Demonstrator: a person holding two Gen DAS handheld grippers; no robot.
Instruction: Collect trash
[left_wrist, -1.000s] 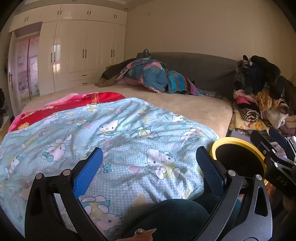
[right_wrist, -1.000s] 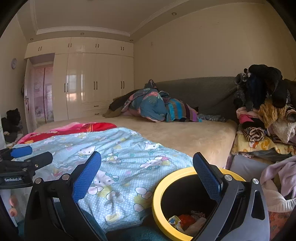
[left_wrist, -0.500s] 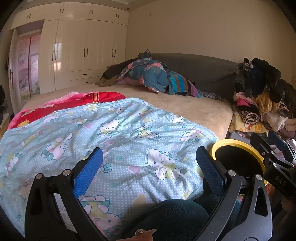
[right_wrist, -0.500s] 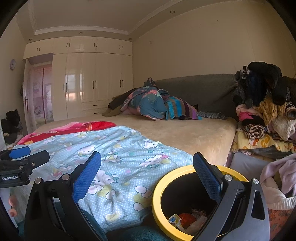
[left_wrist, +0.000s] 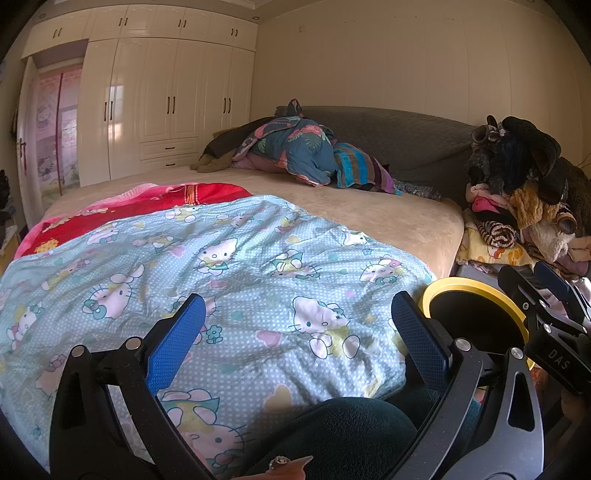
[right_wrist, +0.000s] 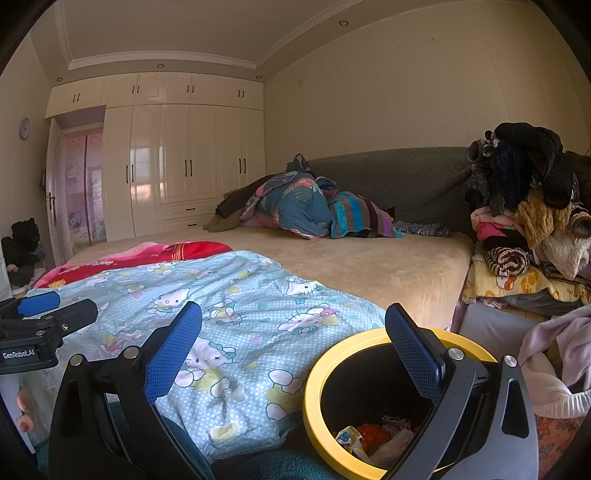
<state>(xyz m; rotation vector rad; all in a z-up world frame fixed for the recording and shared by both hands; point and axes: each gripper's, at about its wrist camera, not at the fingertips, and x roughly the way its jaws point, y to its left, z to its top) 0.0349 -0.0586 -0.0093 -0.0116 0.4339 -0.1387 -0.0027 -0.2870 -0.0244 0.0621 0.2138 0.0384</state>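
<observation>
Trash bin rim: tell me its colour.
Yellow, around a black interior; the trash bin rim shows best in the right wrist view.

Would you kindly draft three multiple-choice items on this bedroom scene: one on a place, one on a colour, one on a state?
1. Where does the trash bin stand?
A. On the bed
B. Beside the bed, at the corner of the blue quilt
C. Against the wardrobe

2. What colour is the bin's rim?
A. Yellow
B. Red
C. White

3. How is the right gripper?
A. Shut on a wrapper
B. Shut, empty
C. Open, empty

Answers: 1 B, the bin sits low next to the mattress edge; 2 A, a yellow ring circles the black inside, where wrappers lie; 3 C, its blue pads stand wide apart with nothing between them.
</observation>
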